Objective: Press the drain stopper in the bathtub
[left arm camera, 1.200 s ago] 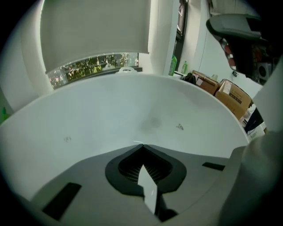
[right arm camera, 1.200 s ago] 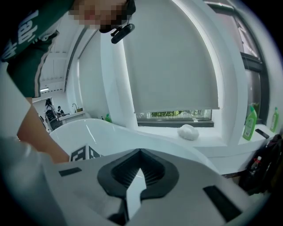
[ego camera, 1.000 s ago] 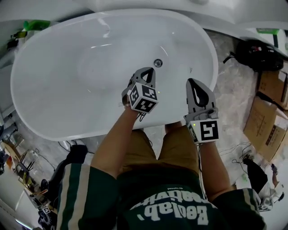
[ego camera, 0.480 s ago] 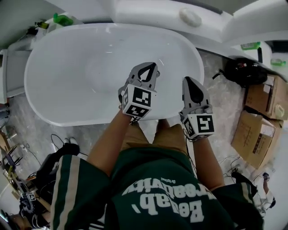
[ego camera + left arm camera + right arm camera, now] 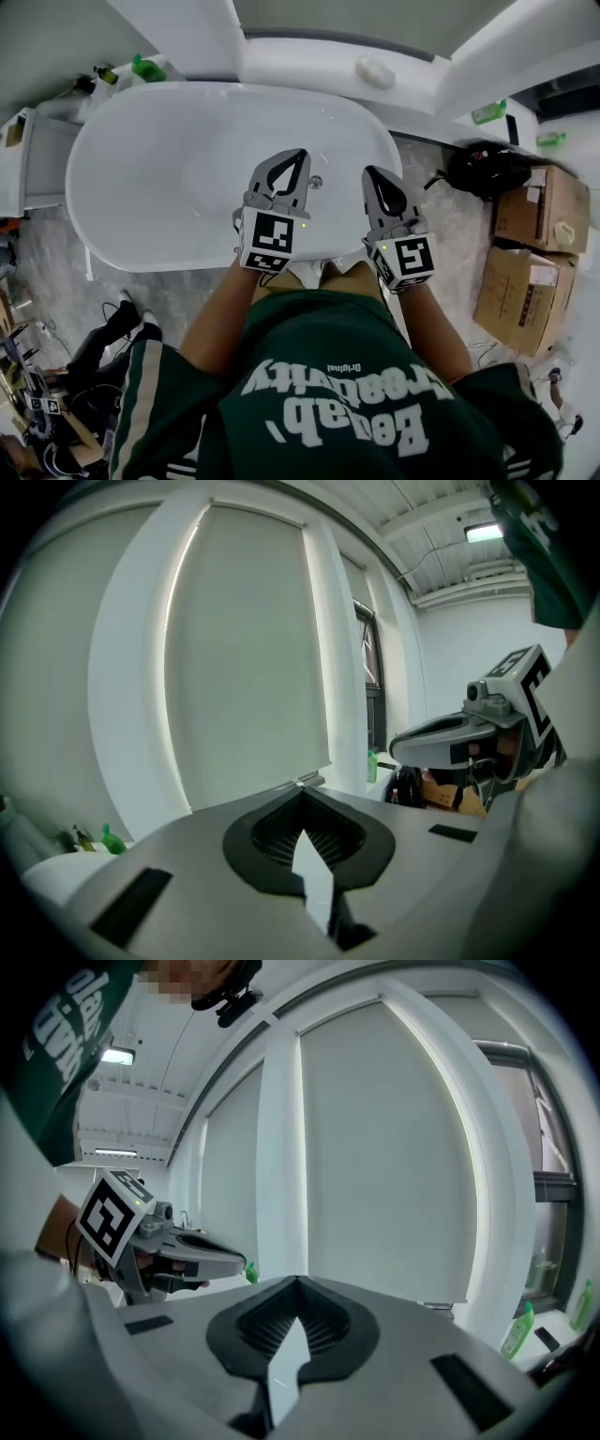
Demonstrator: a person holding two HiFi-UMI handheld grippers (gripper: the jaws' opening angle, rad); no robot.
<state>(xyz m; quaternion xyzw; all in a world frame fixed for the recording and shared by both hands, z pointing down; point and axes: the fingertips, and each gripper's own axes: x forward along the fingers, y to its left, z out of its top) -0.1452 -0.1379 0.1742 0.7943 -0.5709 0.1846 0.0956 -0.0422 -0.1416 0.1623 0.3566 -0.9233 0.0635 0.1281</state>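
Head view: both tools hang side by side, apart, over the near side of the white bathtub [image 5: 169, 169]. The left tool [image 5: 302, 153] has its jaws together, tips meeting, with nothing between them. The right tool [image 5: 367, 172] is likewise closed and empty. The drain stopper [image 5: 316, 182], a small round disc on the tub floor, shows just right of the left tool's tip, between the two tools and clear of both. Beyond the right tool, a black bag [image 5: 483, 169] and cardboard boxes [image 5: 544, 211] lie on the floor.
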